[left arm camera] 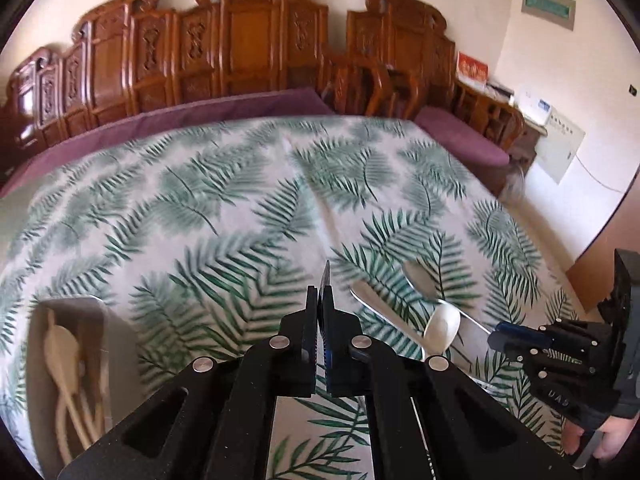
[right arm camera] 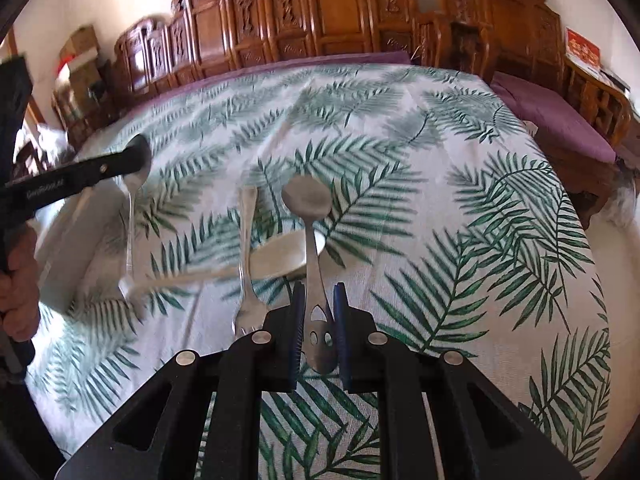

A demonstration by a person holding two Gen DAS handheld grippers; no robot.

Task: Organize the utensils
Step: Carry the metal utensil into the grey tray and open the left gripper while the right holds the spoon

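My left gripper [left arm camera: 320, 300] is shut on a thin metal spoon seen edge-on [left arm camera: 326, 276]; in the right wrist view that spoon [right arm camera: 130, 216] hangs bowl up from the left gripper [right arm camera: 138, 158] above a pale tray [right arm camera: 68, 248]. My right gripper [right arm camera: 316, 304] is shut on the handle of a steel spoon [right arm camera: 307, 204] that points forward, its bowl raised over the cloth. A fork [right arm camera: 246, 248] and a large pale serving spoon [right arm camera: 280, 258] lie on the leaf-print cloth [right arm camera: 440, 200] just ahead.
The pale tray [left arm camera: 40, 392] at my lower left holds cream-coloured utensils [left arm camera: 64, 364]. Carved wooden chairs [left arm camera: 248, 40] and purple cushions [left arm camera: 460, 136] ring the table's far side. The right gripper [left arm camera: 560, 344] sits at the table's right edge.
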